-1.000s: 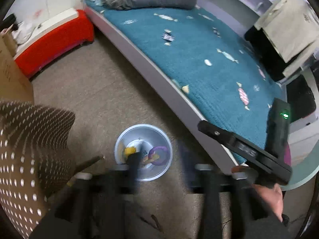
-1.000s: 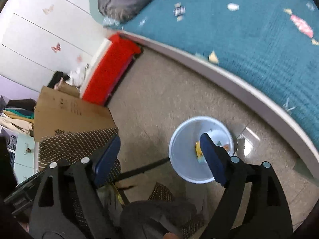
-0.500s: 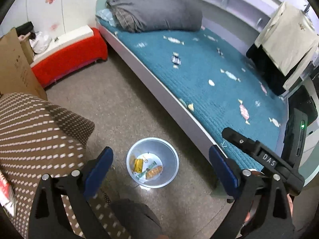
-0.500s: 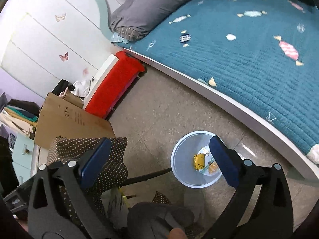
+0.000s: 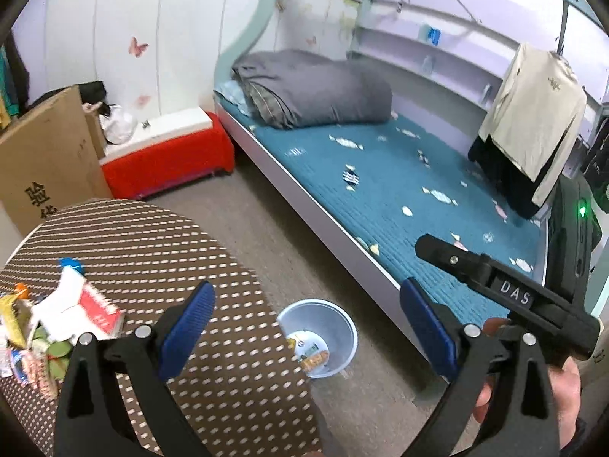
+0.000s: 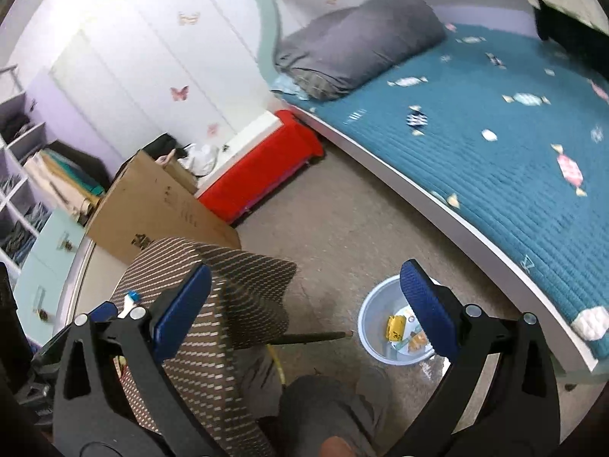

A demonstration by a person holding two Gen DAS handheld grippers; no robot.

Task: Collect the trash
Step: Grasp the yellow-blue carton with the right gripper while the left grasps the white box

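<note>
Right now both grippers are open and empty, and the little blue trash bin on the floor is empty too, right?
Not quite. The trash bin isn't empty: the right wrist view shows a yellow wrapper and other scraps at its bottom. The rest holds: the left gripper and right gripper are both open with nothing between their fingers, and the bin stands on the floor.

— Where are you standing?

— You're in a bedroom of a home. Beside you runs a bed [image 5: 399,190] under a teal quilt printed with sweets, with a grey folded duvet [image 5: 316,89] at its head.

— What else tells you that?

— Butterfly stickers [image 6: 179,92] dot the white wall, and a cream jacket [image 5: 533,125] hangs at the foot of the bed. You also have a red storage box [image 6: 259,163], a cardboard box [image 6: 160,209] and open shelves [image 6: 23,175] holding folded clothes on the far side.
</note>
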